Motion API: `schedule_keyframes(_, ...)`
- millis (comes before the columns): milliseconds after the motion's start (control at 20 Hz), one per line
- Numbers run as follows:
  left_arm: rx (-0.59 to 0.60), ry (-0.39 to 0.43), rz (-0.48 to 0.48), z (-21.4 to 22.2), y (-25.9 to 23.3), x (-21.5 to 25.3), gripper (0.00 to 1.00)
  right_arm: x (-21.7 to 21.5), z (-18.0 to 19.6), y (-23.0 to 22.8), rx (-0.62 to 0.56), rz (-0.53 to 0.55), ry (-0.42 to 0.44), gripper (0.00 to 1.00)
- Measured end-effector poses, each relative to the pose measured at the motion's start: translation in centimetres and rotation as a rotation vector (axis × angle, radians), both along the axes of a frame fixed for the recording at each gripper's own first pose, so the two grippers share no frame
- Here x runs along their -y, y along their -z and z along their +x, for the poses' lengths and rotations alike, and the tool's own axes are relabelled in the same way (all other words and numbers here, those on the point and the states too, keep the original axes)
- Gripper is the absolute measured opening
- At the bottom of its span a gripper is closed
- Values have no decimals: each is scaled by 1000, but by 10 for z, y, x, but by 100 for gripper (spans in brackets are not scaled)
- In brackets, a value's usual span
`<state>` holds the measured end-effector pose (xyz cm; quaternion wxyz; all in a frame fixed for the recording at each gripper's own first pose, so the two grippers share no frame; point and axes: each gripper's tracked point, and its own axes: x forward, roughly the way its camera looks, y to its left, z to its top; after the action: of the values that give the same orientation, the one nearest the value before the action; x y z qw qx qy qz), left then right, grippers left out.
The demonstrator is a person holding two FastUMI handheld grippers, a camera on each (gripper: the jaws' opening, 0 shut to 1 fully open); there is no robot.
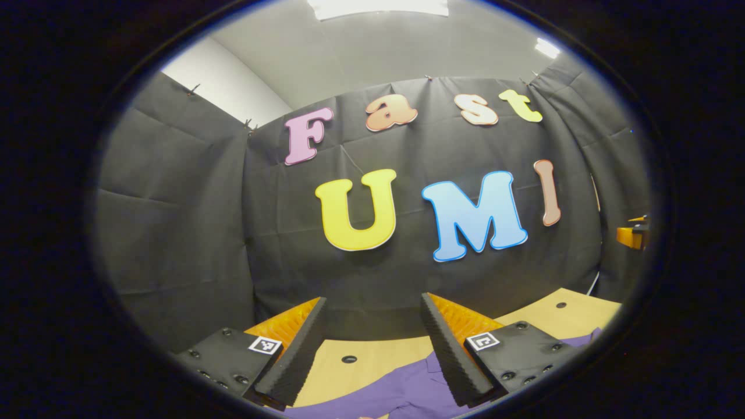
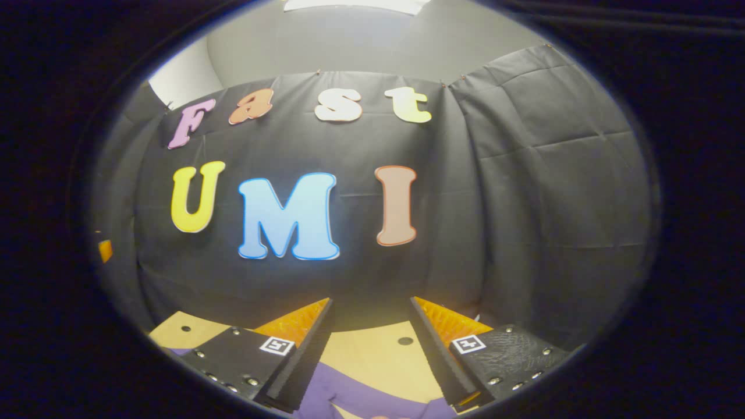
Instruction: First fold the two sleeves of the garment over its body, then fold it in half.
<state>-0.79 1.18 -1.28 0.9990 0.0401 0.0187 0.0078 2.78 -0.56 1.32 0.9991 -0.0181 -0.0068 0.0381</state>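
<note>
A purple garment lies flat on the tan table, low in the left gripper view. My left gripper hovers above it, open, with nothing between its fingers. In the right gripper view the same purple garment shows as a strip at the bottom, on the tan table. My right gripper is open above it and holds nothing. Most of the garment is hidden below the edge of both views.
The black cloth wall stands close behind the table on all sides. The tabletop has small round holes. The other gripper shows at the far right of the left gripper view.
</note>
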Motion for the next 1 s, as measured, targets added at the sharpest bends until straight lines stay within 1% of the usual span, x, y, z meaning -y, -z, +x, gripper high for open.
schedule_keyframes(100, -13, -9, -7, 0, 4, -5, 99, 27, -3, 13, -27, -25, 58, 83)
schedule_keyframes(150, -19, -12, -11, 1, 6, -6, 97, 39, -5, 21, -49, -37, 87, 83)
schedule_keyframes(200, -23, -15, -13, 4, 7, -7, 97, 52, -7, 34, -76, -44, 113, 83)
schedule_keyframes(350, -32, -4, -22, 5, 9, 1, 99, 84, -13, 80, -196, -50, 191, 83)
schedule_keyframes(400, -31, 3, -28, 4, 8, 5, 100, 94, -16, 97, -238, -49, 211, 83)
schedule_keyframes(500, -33, 15, -36, 4, 8, 11, 99, 109, -21, 134, -333, -56, 233, 83)
schedule_keyframes(600, -39, 23, -43, 4, 9, 17, 97, 115, -24, 171, -423, -74, 225, 83)
schedule_keyframes(700, -45, 26, -44, 4, 12, 17, 98, 119, -26, 202, -500, -92, 211, 83)
schedule_keyframes(800, -47, 20, -41, 6, 11, 15, 100, 119, -29, 232, -574, -84, 191, 83)
schedule_keyframes(900, -51, 10, -37, 6, 12, 11, 97, 121, -36, 263, -648, -75, 186, 83)
schedule_keyframes(950, -53, 5, -35, 5, 13, 9, 99, 121, -40, 278, -683, -72, 184, 83)
schedule_keyframes(1000, -55, 0, -33, 5, 13, 8, 99, 124, -43, 294, -721, -68, 182, 83)
